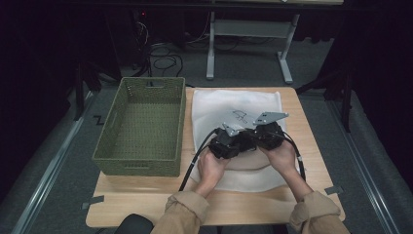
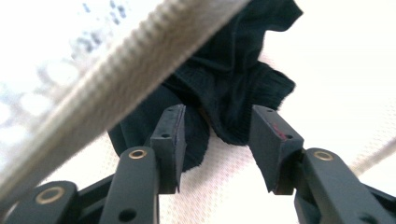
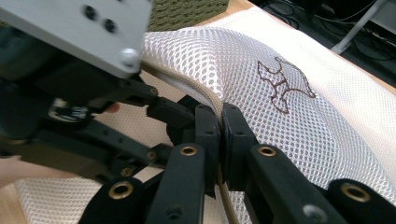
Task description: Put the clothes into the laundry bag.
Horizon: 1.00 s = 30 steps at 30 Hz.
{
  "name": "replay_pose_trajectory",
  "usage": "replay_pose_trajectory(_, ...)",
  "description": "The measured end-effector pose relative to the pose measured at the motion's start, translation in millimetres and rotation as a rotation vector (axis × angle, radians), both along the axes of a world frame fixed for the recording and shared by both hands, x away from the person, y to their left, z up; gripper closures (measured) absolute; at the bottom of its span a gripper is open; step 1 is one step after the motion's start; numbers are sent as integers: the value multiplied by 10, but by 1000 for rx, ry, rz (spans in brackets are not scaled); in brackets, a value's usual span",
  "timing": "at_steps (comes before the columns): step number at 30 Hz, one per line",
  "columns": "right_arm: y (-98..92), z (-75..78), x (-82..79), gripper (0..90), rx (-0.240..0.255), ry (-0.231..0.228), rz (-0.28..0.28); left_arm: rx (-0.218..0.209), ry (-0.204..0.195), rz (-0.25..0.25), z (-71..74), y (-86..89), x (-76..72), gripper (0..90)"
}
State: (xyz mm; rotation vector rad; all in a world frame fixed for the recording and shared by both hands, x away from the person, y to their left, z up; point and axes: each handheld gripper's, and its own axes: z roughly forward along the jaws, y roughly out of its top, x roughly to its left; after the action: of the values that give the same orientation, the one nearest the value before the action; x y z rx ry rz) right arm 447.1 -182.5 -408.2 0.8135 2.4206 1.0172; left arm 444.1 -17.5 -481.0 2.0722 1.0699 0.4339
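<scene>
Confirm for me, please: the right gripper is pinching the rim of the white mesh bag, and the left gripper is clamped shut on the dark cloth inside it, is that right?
Not quite. The left gripper is not clamped: the left gripper view shows its jaws apart, the dark cloth lying beyond the pads, none pressed between them. The right gripper is indeed shut on the rim of the white mesh bag.

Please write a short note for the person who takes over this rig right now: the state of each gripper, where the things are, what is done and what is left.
Right gripper: shut on the edge of the white mesh bag, holding that edge lifted.
Left gripper: jaws open, inside the bag's opening; nothing pressed between the pads.
Dark cloth: lies crumpled inside the bag just ahead of the left jaws, apart from them.
Green basket: on the table left of the bag.
Done: the cloth appears to be in the bag and let go.
Left, probably: draw the left gripper out, then let the bag's edge down; closing it is likely next.
</scene>
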Motion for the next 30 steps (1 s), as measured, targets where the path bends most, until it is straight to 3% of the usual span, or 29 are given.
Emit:
replay_pose_trajectory(7, 10, 28, -9, 879, -3, -15, 2, -4, -11, -39, 131, 91, -135, 530)
replay_pose_trajectory(20, 6, 44, -27, 878, -5, -15, 0, 30, -40, -103, 372, 256, -365, 525)
replay_pose_trajectory(30, -22, 22, -65, 876, -9, -18, 8, 30, -71, -103, 503, 361, -526, 489)
